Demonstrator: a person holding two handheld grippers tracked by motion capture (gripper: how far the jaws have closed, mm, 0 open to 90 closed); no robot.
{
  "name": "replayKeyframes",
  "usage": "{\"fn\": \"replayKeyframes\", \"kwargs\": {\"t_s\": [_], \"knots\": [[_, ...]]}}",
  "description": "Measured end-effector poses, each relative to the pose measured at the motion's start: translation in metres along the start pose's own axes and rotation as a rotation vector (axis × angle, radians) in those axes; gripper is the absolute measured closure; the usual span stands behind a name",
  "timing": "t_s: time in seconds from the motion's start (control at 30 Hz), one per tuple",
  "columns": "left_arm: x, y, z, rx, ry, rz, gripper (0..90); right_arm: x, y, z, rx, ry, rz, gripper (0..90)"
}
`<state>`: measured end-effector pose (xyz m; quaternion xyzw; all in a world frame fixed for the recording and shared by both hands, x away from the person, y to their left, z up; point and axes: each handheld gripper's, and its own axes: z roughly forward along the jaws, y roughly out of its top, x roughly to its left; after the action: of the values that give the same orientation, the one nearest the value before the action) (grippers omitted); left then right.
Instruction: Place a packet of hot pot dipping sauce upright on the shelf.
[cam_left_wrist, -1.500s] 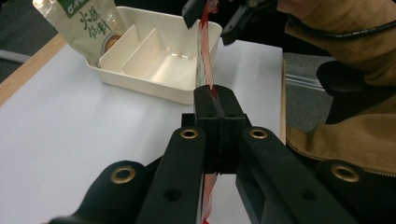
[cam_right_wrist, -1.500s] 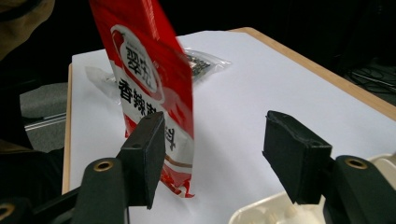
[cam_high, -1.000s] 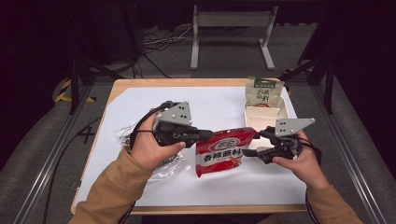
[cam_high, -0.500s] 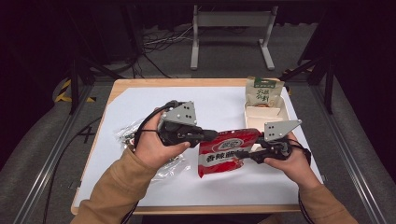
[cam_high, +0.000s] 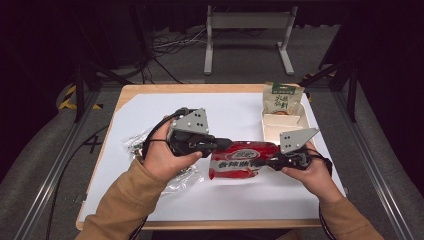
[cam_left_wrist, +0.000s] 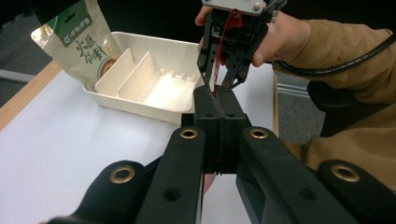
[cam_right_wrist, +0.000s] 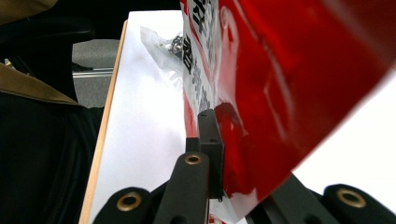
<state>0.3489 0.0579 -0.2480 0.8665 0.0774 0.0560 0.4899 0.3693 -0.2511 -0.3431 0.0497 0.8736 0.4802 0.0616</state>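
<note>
Left gripper (cam_high: 224, 144), right gripper (cam_high: 267, 162) — both clamped on red snack bag (cam_high: 240, 159) — Chinese lettering.

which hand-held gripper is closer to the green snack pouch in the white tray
The right hand-held gripper: it is just in front of the white tray holding the green pouch. The left hand-held gripper is farther left, clamping the red packet.

My red snack packet (cam_high: 243, 159), glossy with white lettering, stretched flat and level above the white table sheet (cam_high: 235, 115), just in front of the cream divided tray (cam_high: 283, 124), pinched at both its short ends.
</note>
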Motion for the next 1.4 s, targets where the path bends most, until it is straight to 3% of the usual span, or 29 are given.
{"fn": "replayKeyframes", "kwargs": {"t_s": [0.6,0.77,0.93,1.03,1.4], "knots": [[0.006,-0.005,-0.001,-0.016,0.035,-0.025,87.4,-0.001,0.007,-0.004,0.023,0.031,0.052,89.3],[0.004,-0.007,-0.004,-0.036,0.035,-0.036,75.5,-0.001,0.010,-0.009,0.018,0.038,0.056,89.2],[0.003,-0.010,-0.007,-0.083,0.090,-0.032,47.0,-0.002,0.013,-0.015,0.010,0.034,0.057,89.2],[0.003,-0.014,-0.010,-0.103,0.121,-0.034,43.3,-0.003,0.015,-0.021,0.010,0.030,0.050,89.2],[0.009,-0.031,-0.018,-0.151,0.141,-0.074,37.0,-0.010,0.026,-0.036,0.040,0.018,0.042,89.2]]}}
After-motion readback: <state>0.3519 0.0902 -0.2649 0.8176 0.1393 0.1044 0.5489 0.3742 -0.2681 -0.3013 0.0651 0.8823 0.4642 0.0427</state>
